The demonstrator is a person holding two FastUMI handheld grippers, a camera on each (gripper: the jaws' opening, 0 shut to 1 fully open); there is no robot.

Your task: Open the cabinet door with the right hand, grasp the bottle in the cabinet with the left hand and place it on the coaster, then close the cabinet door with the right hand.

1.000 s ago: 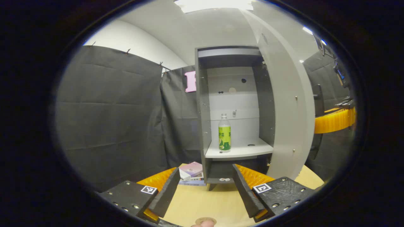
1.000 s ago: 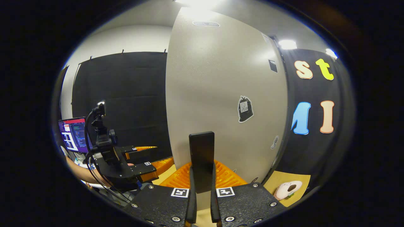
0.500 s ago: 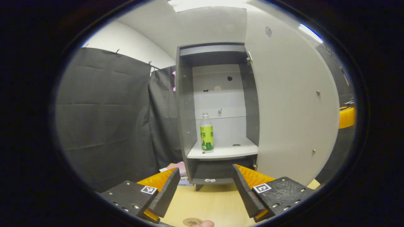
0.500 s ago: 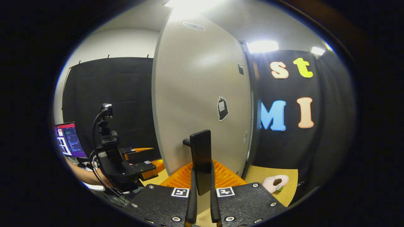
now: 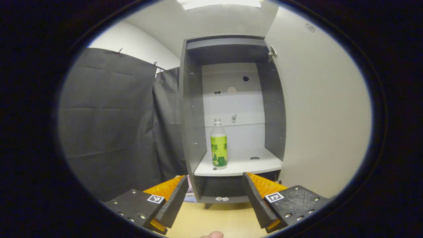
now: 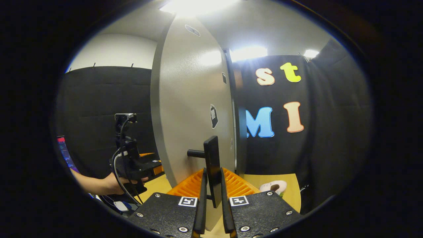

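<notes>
On the cabinet shelf (image 5: 246,165), toward its left front edge: one bottle (image 5: 218,144), upright and untouched, with the left gripper (image 5: 214,195) spread wide and empty, well short of it. To the right, the cabinet door (image 5: 322,109), swung much wider than a second ago, leaves the cabinet interior fully exposed; the right gripper (image 6: 213,201) remains clamped on the door handle (image 6: 212,167). Opening is judged essentially complete, with the left reach for the bottle next.

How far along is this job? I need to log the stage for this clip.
Done: the cabinet door stands swung open. In hand: the right gripper is shut on the door handle, and the left gripper is open, aimed at the bottle, which stands upright on the shelf. Left: grasping the bottle, setting it on the coaster, closing the door.
</notes>
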